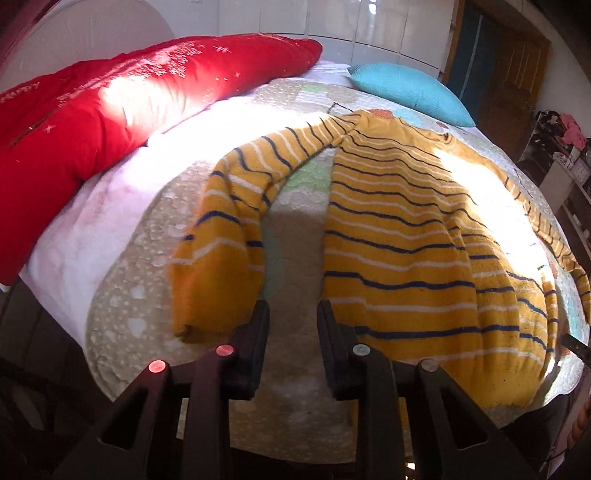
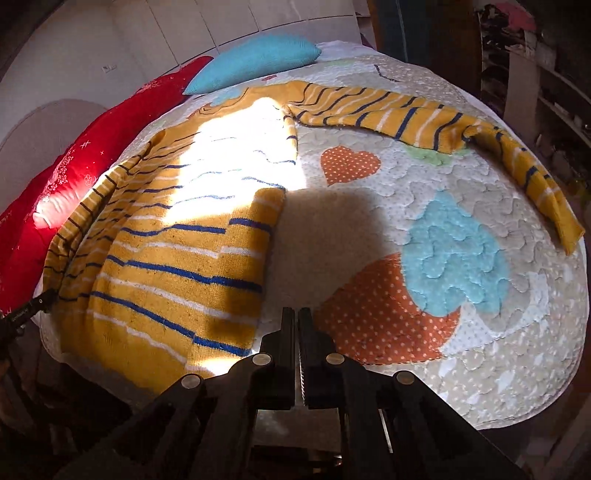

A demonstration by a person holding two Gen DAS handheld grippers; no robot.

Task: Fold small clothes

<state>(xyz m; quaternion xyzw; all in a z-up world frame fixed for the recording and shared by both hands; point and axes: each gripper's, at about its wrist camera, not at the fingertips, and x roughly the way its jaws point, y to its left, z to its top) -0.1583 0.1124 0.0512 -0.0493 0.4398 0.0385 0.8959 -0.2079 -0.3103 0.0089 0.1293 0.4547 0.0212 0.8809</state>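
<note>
A small yellow sweater (image 1: 417, 236) with navy and white stripes lies flat on the quilted bedspread (image 1: 295, 236), hem towards me. Its left sleeve (image 1: 225, 221) hangs down beside the body. My left gripper (image 1: 293, 308) is open and empty, over the bare gap between that sleeve and the body. In the right wrist view the sweater (image 2: 173, 254) lies at the left and its right sleeve (image 2: 424, 118) stretches out to the right. My right gripper (image 2: 297, 314) is shut and empty, just right of the hem corner, over the bedspread (image 2: 332, 236).
A long red pillow (image 1: 122, 107) lies along the left side of the bed and a turquoise cushion (image 1: 410, 90) at the far end. White wardrobe doors (image 1: 332, 22) stand behind. Cluttered shelves (image 2: 535, 74) stand to the right. The bed edge runs close below both grippers.
</note>
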